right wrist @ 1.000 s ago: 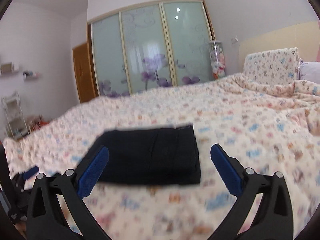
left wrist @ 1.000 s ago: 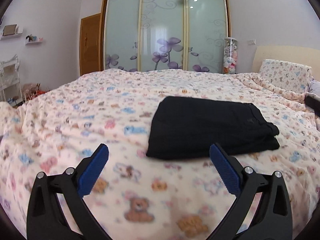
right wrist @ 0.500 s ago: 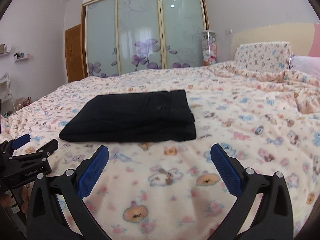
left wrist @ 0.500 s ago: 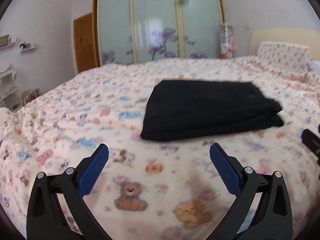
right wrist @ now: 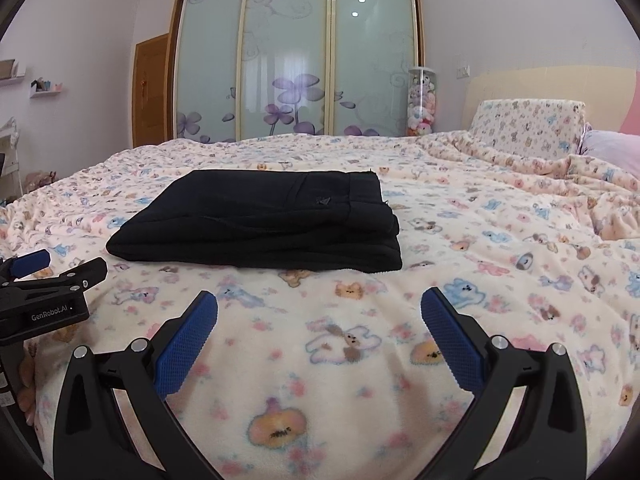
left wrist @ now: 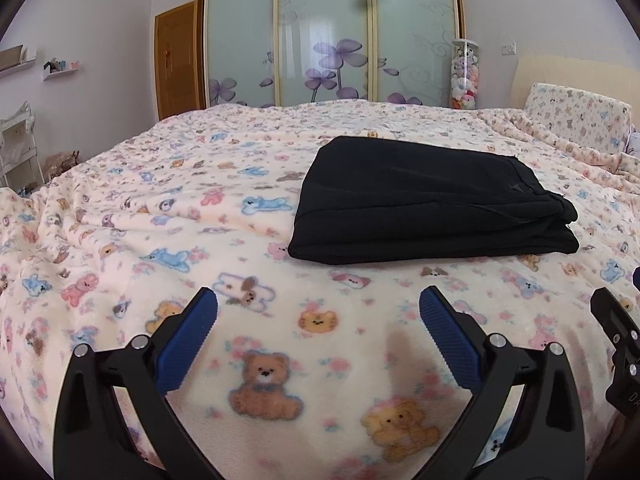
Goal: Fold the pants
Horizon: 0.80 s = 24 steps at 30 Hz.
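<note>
On the bed [left wrist: 120, 216], your folded pants [left wrist: 420, 204] lay finished; both released claws, left claw [left wrist: 318, 320] and right claw [right wrist: 319, 322], risked snagging them.

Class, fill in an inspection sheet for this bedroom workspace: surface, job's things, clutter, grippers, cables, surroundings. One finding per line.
Surface: bed under a teddy-print blanket, a little rumpled.
Job's things: black pants folded in a flat stack, lying mid-bed.
Clutter: nothing seen on the blanket near the pants.
Grippers: left gripper and right gripper both open, empty, short of the pants.
Cables: nothing seen.
Surroundings: wardrobe with frosted flower doors, toy tube, pillow, wall shelves.
</note>
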Tool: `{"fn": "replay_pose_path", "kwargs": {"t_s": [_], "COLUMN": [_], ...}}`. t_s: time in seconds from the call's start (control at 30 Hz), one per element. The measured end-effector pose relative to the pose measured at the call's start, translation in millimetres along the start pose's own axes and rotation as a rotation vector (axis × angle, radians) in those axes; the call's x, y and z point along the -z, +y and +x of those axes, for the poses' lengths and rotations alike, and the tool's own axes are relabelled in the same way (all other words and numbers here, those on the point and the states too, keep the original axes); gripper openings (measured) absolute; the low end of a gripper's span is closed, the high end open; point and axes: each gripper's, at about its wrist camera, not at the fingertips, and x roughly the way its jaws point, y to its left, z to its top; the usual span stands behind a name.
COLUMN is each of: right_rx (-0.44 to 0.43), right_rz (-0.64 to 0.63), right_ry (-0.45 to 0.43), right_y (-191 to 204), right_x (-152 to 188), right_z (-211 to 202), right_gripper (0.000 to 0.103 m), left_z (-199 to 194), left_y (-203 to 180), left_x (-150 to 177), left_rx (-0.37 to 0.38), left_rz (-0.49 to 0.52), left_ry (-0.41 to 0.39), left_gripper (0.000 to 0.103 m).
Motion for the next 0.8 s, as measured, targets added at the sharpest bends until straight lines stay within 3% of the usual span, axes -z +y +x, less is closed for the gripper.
{"fn": "replay_pose_path", "kwargs": {"t_s": [0.33,0.8], "right_rx": [-0.006,0.055], "right_rz": [-0.030,0.031], "right_ry": [-0.026,-0.039], "right_y": [4,-7], "right_x": [-2,-2], "right_z": [-3,-5], "right_gripper": [0.102,0.102], "left_z": [-7,-10], "left_y": [-6,-26], "left_x": [0,2], "left_rx": [-0.001,0.087], "left_rz": [0.023,0.120], "left_ry": [-0.038,-0.040], "left_gripper": [0.101,0.101]}}
